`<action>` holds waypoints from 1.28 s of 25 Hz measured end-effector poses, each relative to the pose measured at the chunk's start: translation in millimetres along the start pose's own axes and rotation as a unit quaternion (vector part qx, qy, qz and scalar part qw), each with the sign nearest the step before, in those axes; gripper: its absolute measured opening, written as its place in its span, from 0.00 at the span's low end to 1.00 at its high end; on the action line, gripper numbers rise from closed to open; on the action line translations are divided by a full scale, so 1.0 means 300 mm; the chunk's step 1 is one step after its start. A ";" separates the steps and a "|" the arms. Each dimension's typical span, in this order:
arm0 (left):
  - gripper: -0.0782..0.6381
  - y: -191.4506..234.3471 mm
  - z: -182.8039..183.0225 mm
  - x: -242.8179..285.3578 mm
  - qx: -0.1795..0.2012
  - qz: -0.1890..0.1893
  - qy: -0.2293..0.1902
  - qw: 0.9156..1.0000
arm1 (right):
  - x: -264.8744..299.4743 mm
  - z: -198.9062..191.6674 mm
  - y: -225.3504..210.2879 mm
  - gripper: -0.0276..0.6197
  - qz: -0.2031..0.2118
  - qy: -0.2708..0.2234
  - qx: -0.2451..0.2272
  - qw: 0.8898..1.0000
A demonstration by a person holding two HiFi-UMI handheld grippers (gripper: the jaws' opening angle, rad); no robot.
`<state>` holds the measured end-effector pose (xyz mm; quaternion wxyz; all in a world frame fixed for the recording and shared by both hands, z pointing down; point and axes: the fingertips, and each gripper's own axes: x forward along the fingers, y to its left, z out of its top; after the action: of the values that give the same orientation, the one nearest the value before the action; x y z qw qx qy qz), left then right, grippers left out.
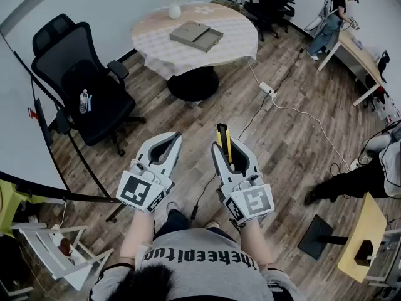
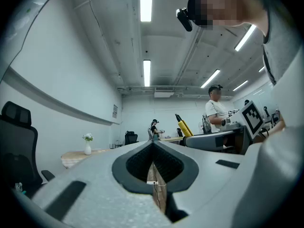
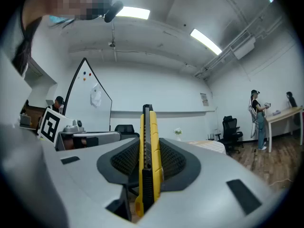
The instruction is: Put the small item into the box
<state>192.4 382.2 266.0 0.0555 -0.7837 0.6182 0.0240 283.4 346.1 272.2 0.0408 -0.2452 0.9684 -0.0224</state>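
Observation:
An open flat cardboard box [image 1: 196,36] lies on the round table [image 1: 156,42] across the room, far ahead of both grippers. My right gripper [image 1: 227,145] is shut on a yellow utility knife [image 1: 223,142] that stands upright between the jaws, its black tip sticking out past them. In the right gripper view the knife [image 3: 148,160] fills the middle of my right gripper [image 3: 148,141]. Beside it, my left gripper [image 1: 173,138] is held level with its jaw tips together and nothing between them. The left gripper view shows my left gripper [image 2: 153,144] the same way.
A black office chair [image 1: 84,86] with a water bottle [image 1: 83,100] on its seat stands at the left. A vase [image 1: 175,5] sits on the table. A power strip [image 1: 268,90] and its cable cross the wooden floor. A person [image 1: 332,17] works at a desk at the far right.

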 end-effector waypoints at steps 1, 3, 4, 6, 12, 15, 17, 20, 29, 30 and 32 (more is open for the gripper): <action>0.13 0.008 0.000 -0.007 0.000 0.001 0.000 1.000 | 0.004 -0.001 0.009 0.24 0.000 0.000 -0.001 1.000; 0.13 0.022 0.000 -0.020 0.001 0.003 0.000 1.000 | 0.013 -0.003 0.026 0.24 0.001 0.000 -0.002 1.000; 0.13 0.028 0.001 -0.024 0.002 0.003 -0.001 1.000 | 0.017 -0.003 0.032 0.24 0.001 0.000 -0.003 1.000; 0.13 0.039 0.002 -0.031 0.002 0.002 -0.002 1.000 | 0.027 -0.002 0.042 0.24 0.000 -0.001 -0.003 1.000; 0.13 0.087 0.005 -0.048 0.001 -0.004 -0.005 1.000 | 0.068 -0.007 0.075 0.24 -0.006 -0.001 -0.002 1.000; 0.13 0.124 0.007 -0.055 0.003 -0.008 -0.007 1.000 | 0.100 -0.014 0.091 0.24 -0.011 0.000 -0.002 1.000; 0.13 0.155 0.005 -0.058 0.004 -0.009 -0.008 1.000 | 0.124 -0.018 0.098 0.24 -0.015 -0.001 0.000 1.000; 0.13 0.203 0.004 -0.061 0.006 -0.012 -0.011 1.000 | 0.162 -0.024 0.107 0.24 -0.022 -0.008 0.012 1.000; 0.13 0.338 -0.010 -0.044 0.005 -0.032 -0.018 0.999 | 0.279 -0.030 0.136 0.24 -0.038 -0.015 0.016 0.999; 0.13 0.344 -0.014 -0.033 0.003 -0.034 -0.019 0.999 | 0.283 -0.032 0.129 0.24 -0.040 -0.013 0.015 0.999; 0.13 0.352 -0.024 -0.005 0.000 -0.035 -0.020 0.999 | 0.293 -0.039 0.106 0.24 -0.043 -0.011 0.014 0.999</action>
<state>89.1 358.5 267.3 0.0682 -0.8045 0.5888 0.0376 190.4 332.5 275.8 0.0541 -0.2859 0.9561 -0.0346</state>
